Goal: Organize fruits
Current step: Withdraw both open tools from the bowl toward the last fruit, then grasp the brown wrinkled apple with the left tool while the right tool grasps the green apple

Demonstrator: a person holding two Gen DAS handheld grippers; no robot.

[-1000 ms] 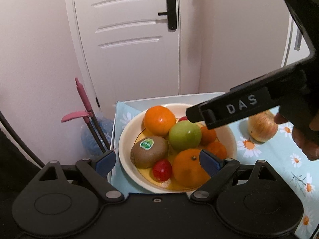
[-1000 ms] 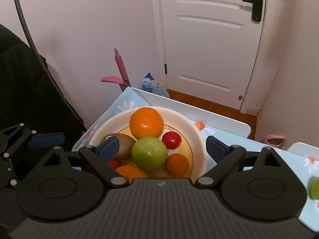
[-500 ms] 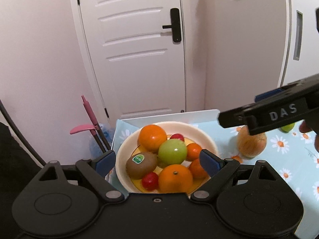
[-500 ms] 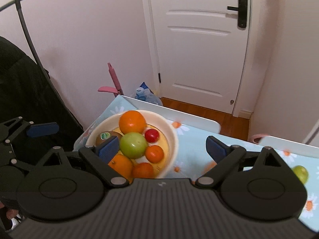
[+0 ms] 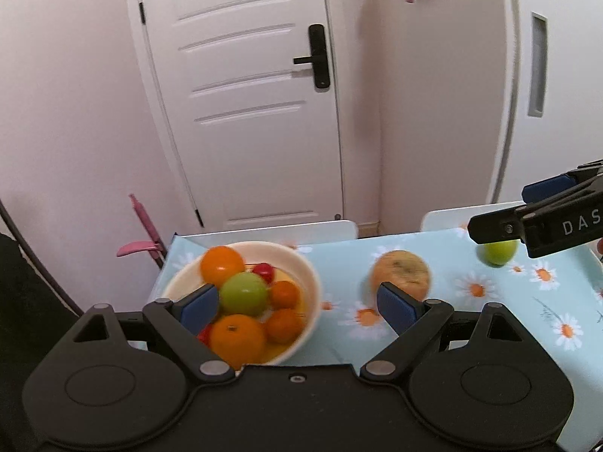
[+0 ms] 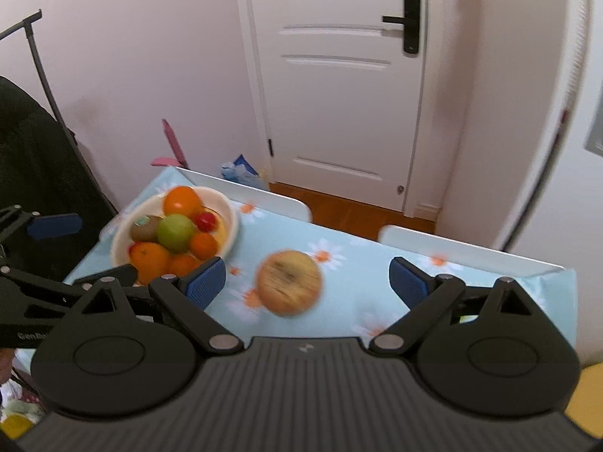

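Note:
A white bowl at the table's left end holds oranges, a green apple, a kiwi, small tangerines and red tomatoes. A yellow-brown apple lies on the daisy cloth to the right of the bowl. A small green fruit lies further right. My left gripper is open and empty above the bowl's near right side. My right gripper is open and empty above the yellow-brown apple; it also shows in the left wrist view.
The table has a light blue daisy cloth and white chair backs at its far edge. A white door and pink walls lie behind. A pink tool leans left of the table. A dark garment hangs at left.
Both grippers have pulled back and up from the bowl and swung to the right. The yellow-brown apple and the small green fruit have come into view.

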